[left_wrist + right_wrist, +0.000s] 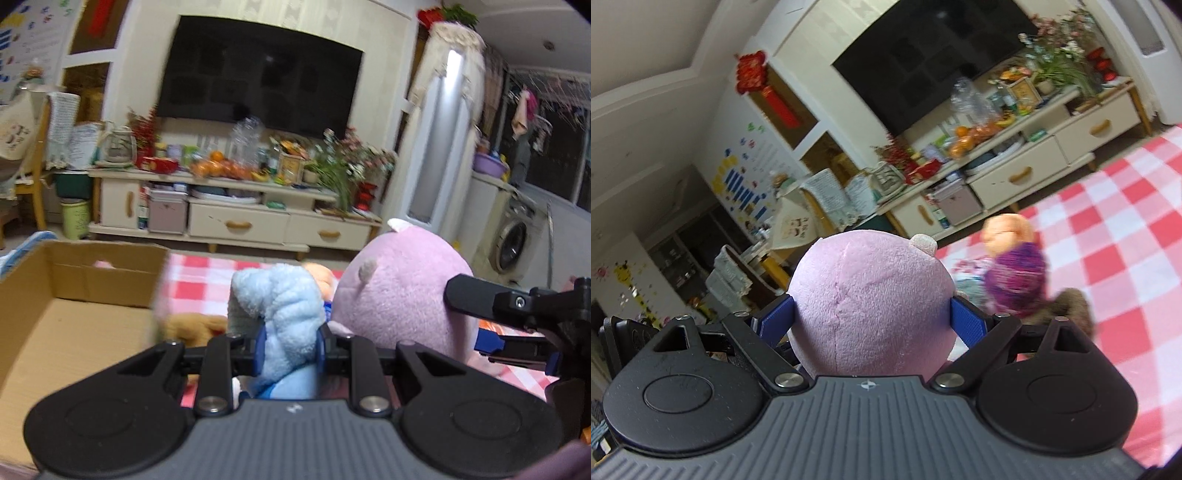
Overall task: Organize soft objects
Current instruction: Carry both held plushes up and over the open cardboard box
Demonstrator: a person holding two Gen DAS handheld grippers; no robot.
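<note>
A light blue fluffy plush (280,306) is pinched between the blue pads of my left gripper (290,343), which is shut on it above the red-checked cloth (207,277). To its right a big round pink plush (399,295) is clamped by my right gripper (469,317). The right wrist view shows the pink plush (868,302) filling the wide jaws of my right gripper (873,317), both pads pressing its sides. An open cardboard box (74,321) stands at the left, with something pink (103,264) at its far wall.
On the checked cloth (1126,258) lie a tan plush (195,326), a doll with an orange head and a purple body (1015,280), and a brown furry toy (1071,306). Beyond the table a cluttered TV cabinet (236,221) stands under a dark screen.
</note>
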